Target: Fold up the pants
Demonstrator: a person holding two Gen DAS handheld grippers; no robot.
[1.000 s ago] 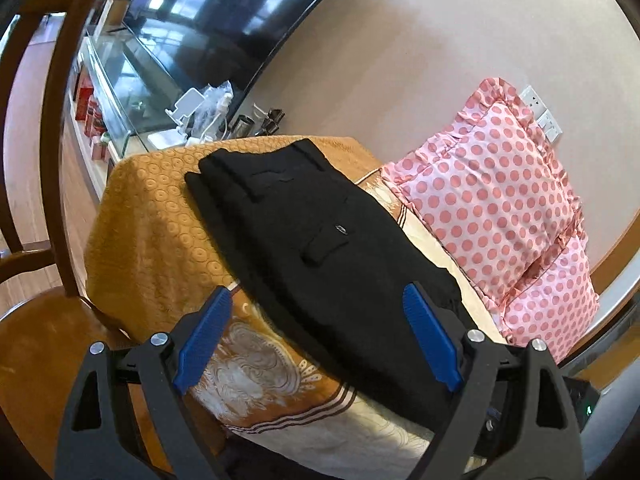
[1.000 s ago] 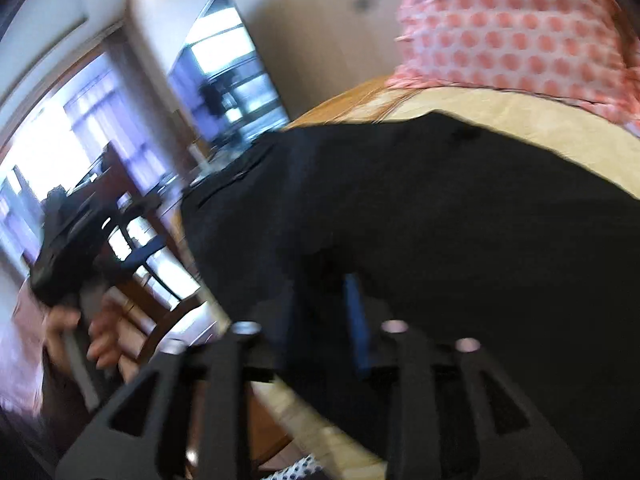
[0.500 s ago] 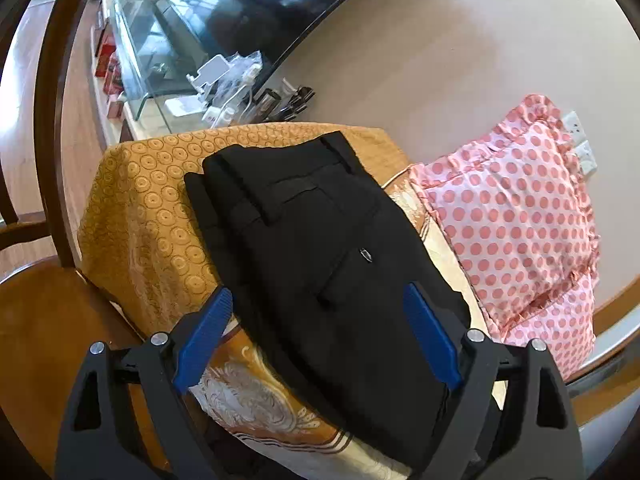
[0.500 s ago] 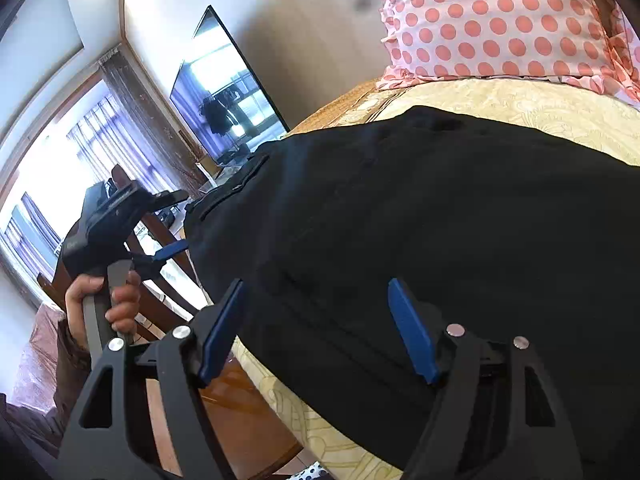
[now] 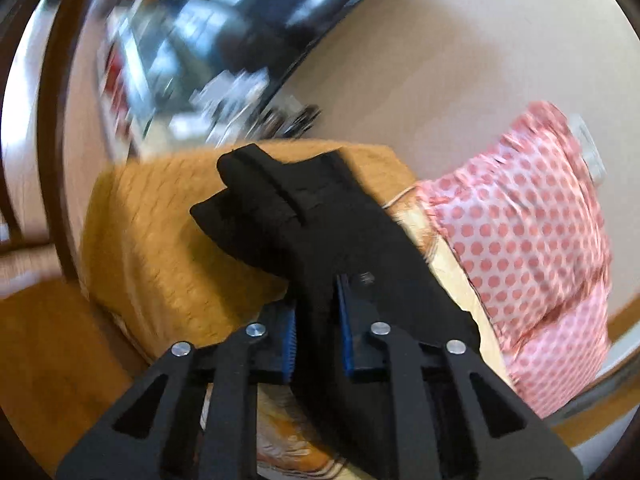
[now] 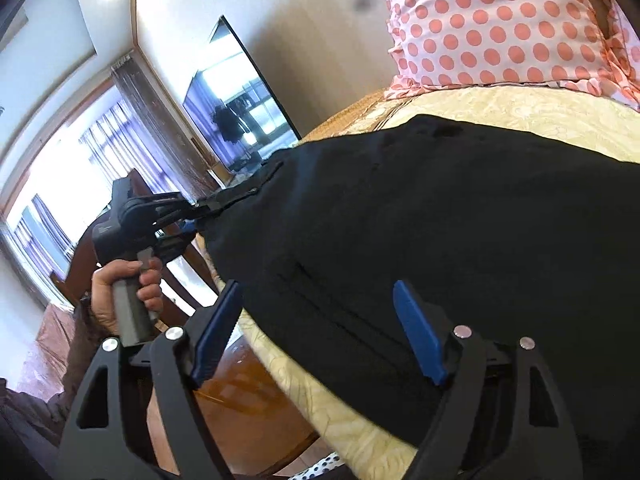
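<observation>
Black pants (image 5: 320, 232) lie partly folded on a gold patterned cushion (image 5: 160, 240). My left gripper (image 5: 318, 320) is shut on the near edge of the pants, with cloth pinched between the blue pads. In the right wrist view the pants (image 6: 460, 220) fill the middle, and the left gripper (image 6: 208, 206) shows at their far left edge, clamped on the cloth. My right gripper (image 6: 320, 328) is open, its blue pads apart over the near hem of the pants, holding nothing.
A pink polka-dot pillow (image 5: 532, 240) leans against the wall behind the pants, also seen in the right wrist view (image 6: 500, 24). A dark TV (image 6: 240, 108) and cabinet stand at the back. A wooden chair frame (image 5: 48, 160) is at the left.
My left gripper moved in and closed on the edge of the pants, bunching the cloth. My right gripper opened, let go of the pants and stays open over the near hem.
</observation>
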